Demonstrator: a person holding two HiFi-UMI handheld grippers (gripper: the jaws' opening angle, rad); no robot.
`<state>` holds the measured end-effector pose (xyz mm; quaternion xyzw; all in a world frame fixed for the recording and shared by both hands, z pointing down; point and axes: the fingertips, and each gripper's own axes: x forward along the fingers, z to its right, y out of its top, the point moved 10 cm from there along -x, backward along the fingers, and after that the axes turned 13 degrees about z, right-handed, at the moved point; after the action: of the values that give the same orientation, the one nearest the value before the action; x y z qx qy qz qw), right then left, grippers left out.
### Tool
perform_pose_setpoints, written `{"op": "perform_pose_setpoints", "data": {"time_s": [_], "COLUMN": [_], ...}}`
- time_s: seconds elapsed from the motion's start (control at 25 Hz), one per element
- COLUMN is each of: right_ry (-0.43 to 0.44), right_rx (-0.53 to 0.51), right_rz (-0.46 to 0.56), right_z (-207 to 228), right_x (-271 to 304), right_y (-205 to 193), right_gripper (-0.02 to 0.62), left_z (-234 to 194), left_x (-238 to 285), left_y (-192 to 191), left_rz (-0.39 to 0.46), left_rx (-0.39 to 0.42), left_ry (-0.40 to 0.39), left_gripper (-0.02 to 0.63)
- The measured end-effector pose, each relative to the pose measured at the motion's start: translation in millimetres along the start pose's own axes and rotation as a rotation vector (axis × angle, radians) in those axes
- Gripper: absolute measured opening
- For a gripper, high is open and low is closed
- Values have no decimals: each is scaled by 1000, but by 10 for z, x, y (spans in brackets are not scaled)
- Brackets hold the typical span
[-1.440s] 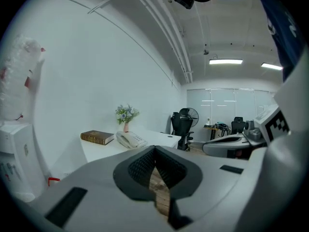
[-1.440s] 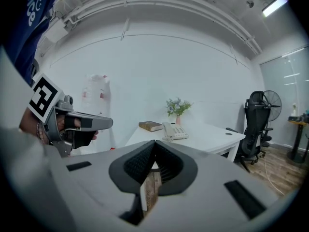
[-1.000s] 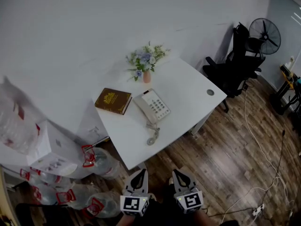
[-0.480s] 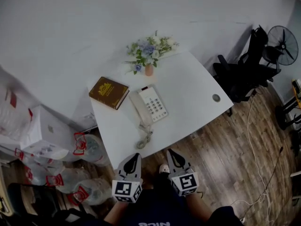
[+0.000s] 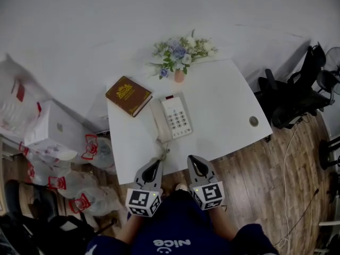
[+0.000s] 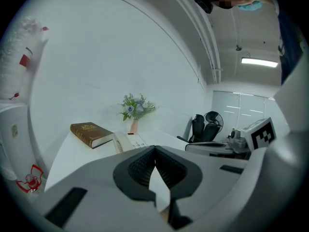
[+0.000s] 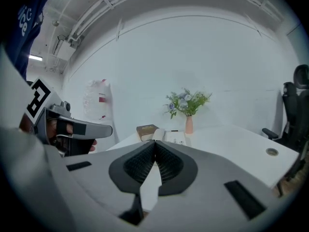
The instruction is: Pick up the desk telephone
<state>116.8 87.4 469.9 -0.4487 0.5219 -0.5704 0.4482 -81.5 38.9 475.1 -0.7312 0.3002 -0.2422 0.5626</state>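
I hold both the left gripper (image 5: 153, 170) and right gripper (image 5: 196, 165) clenched empty at lower centre, below the desk telephone (image 5: 172, 118).

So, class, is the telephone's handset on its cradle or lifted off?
On the cradle: the handset lies flat along the desk telephone, on its side nearer the book.

Head view looks steeply down on the desk (image 5: 223, 108); both gripper views face it low
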Motion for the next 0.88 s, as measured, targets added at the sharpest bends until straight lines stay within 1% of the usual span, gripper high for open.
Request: {"op": "perform_pose_setpoints", "data": {"time_s": [0.2,0.28,0.52,0.64,0.88], "right_ry": [70,89,100,96,82], "right_rx": [-39,-31,-12,-5,0], "right_rz": [19,14,-3,-26,-65], "right_z": [250,347,582,597,634], "right_x": [100,106,119,151,347], "right_y": [67,36,-29,-43,-108], "right_gripper": [23,23,23,23,23], "left_z": [125,167,229,157,-176], "left_x": [271,357,527,563,721], "left_y": [-52,-84,-147,-164,-189], "left_rz": [2,0,-7,-22,-55], "left_rx": [-33,-50,-77,-91,-165], "left_ry": [41,55,76,92,121], "left_gripper": [17,17,17,17,17]}}
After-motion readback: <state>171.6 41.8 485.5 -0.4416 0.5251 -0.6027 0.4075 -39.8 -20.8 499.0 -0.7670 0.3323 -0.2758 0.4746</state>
